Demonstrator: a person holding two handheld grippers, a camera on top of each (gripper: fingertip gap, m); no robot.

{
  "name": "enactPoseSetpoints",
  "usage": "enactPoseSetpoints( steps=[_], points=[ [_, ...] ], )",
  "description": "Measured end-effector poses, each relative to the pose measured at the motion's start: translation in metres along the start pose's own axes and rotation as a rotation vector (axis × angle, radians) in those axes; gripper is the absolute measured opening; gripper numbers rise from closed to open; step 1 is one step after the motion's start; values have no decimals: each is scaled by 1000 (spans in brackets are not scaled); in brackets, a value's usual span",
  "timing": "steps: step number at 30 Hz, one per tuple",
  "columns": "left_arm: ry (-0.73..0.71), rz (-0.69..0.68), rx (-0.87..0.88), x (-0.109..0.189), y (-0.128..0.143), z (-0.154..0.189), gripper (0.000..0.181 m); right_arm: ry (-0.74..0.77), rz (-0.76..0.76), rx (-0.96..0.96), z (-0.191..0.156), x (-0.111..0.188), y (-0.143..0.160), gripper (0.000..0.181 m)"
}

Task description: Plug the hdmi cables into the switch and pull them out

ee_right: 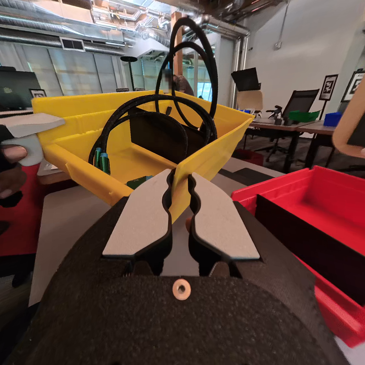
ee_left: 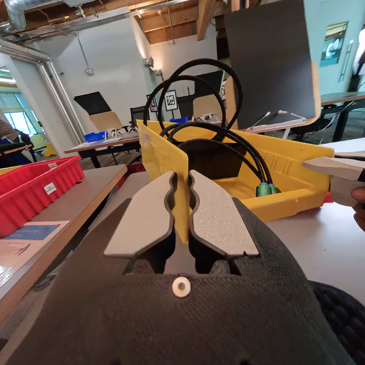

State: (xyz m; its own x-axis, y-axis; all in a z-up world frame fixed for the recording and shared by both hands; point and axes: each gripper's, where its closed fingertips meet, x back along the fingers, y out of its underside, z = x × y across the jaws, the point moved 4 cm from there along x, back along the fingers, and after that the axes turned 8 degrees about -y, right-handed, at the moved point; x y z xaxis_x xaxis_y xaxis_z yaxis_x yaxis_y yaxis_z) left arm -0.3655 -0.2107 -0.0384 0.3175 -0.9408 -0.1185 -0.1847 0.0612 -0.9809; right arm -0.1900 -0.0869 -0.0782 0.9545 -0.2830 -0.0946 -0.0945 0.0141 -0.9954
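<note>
Cables: black coils (ee_left: 199, 126), green plugs (ee_left: 267, 190), inside yellow bin (ee_left: 276, 158) with black switch (ee_left: 213, 160), 12 o'clock on desk (ee_left: 316, 237).
Left gripper (ee_left: 181, 177): jaws clamped on bin corner.
Right gripper (ee_right: 180, 176): jaws clamped on opposite corner.
Red bin (ee_right: 316, 197): 3 o'clock of right gripper.

A bright yellow is being shown by the bin (ee_left: 276, 158), inside and out, and a plain black by the flat device (ee_left: 213, 158) standing in it. The hdmi cables (ee_left: 246, 156) are being seen as black braid flecked with fine pale blue-green dots, while their plugs (ee_left: 267, 190) are being shown in metallic green with light blue tips. On each hand-held gripper (ee_left: 181, 177) matt light grey finger plates are being carried over a black textured body. Red is being displayed by the ribbed tray (ee_left: 39, 177), with small white labels on it. The table (ee_left: 316, 246) is being seen in pale grey.
</note>
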Motion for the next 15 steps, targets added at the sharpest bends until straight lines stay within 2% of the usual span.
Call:
enactPoseSetpoints(
  steps=[5, 10, 13, 15],
  points=[
    [-18, -81, -6, -17, 40, -14, 8, -24, -53, -29, -1, -19, 38, 16],
    [11, -171, 47, -36, 85, -12, 9, -36, -152, -68, 10, -26, 81, 19],
    [15, -173, 84, -44, 103, -11, 8, -81, -169, -87, 16, -26, 89, 22],
    [59, -236, 108, -49, 116, -7, 10, -116, -193, -90, 20, -23, 93, 25]
  ],
)
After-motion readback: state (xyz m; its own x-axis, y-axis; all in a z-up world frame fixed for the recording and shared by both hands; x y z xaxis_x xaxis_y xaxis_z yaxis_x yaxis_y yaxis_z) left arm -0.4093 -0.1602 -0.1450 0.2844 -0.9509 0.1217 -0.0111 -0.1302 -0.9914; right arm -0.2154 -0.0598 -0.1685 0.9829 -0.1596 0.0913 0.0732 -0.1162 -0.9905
